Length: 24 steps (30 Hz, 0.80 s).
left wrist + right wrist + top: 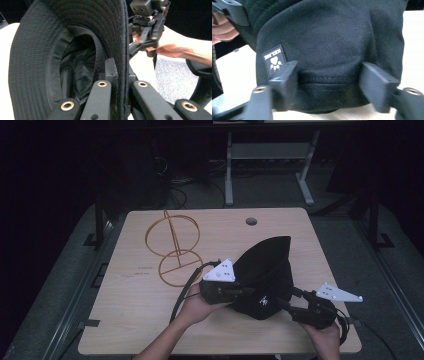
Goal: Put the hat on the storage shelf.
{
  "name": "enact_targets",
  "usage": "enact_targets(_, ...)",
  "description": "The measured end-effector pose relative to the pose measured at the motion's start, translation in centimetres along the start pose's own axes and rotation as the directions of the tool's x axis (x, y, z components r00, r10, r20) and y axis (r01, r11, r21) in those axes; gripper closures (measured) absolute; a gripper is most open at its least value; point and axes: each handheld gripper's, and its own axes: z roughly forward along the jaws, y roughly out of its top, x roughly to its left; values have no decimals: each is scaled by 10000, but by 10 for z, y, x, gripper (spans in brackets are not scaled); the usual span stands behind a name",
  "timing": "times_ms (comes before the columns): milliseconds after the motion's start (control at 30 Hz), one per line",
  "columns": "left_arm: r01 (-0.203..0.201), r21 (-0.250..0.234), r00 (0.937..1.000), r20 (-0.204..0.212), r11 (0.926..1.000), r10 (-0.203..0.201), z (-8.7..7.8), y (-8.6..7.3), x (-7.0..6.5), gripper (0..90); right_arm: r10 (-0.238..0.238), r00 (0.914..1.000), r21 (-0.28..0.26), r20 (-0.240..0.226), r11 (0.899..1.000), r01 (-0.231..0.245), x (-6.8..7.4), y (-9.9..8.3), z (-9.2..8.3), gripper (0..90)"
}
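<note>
One black hat (265, 270), paw-print label

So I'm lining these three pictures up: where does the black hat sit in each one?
High view: black hat right of centre, between both grippers.
Left gripper view: its brim and inside at left and centre, brim edge clamped in the jaws.
Right gripper view: its crown at centre.
Shared landmark: the paw-print label.

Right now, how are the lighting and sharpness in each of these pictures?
High view: dim, dark surroundings, the table lit, the black hat losing detail. Left gripper view: sharp weave on the hat brim, the hand behind blurred. Right gripper view: the hat's patch fairly clear, the near gripper soft.
</note>
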Motion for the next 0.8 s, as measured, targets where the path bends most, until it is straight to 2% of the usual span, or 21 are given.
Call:
enact_targets(167, -19, -16, 10000, 28, 10000, 19, 0, 0, 0, 877, -314, 9990, 20, 326, 9995, 313, 1, -2, 5, 605)
enact_targets(200, -20, -24, 10000, 17, 10000, 20, 0, 0, 0, 877, -314, 9990, 20, 326, 9995, 313, 1, -2, 5, 605)
enact_targets(300, -55, 72, 10000, 2, 10000, 55, -1, -2, 0, 877, -400, 9987, -22, 321, 9992, 401, 1, -4, 7, 740)
enact_targets(367, -60, 124, 10000, -34, 9999, 60, -2, -2, 0, 877, -457, 9986, -31, 258, 9989, 458, 1, -4, 8, 790)
enact_targets(500, -61, 111, 9999, -140, 9999, 63, -3, -5, 0, 872, -610, 9975, -148, 350, 9980, 615, 3, -3, 6, 841)
enact_targets(533, -126, 251, 9994, -314, 9996, 134, -4, -8, -2, 866, -681, 9969, -172, 403, 9975, 689, 4, -2, 6, 846)
enact_targets(633, -162, 406, 9987, -469, 9990, 181, -5, -8, -2, 796, -765, 9959, -202, 487, 9968, 776, 5, -2, 4, 851)
enact_targets(700, -219, 495, 9981, -560, 9985, 246, -8, -9, -3, 787, -761, 9957, -302, 519, 9965, 777, 5, -1, 2, 855)
enact_targets(800, -182, 509, 9971, -733, 9985, 219, -14, -9, -3, 713, -640, 9963, -457, 574, 9967, 666, 6, 2, -3, 859)
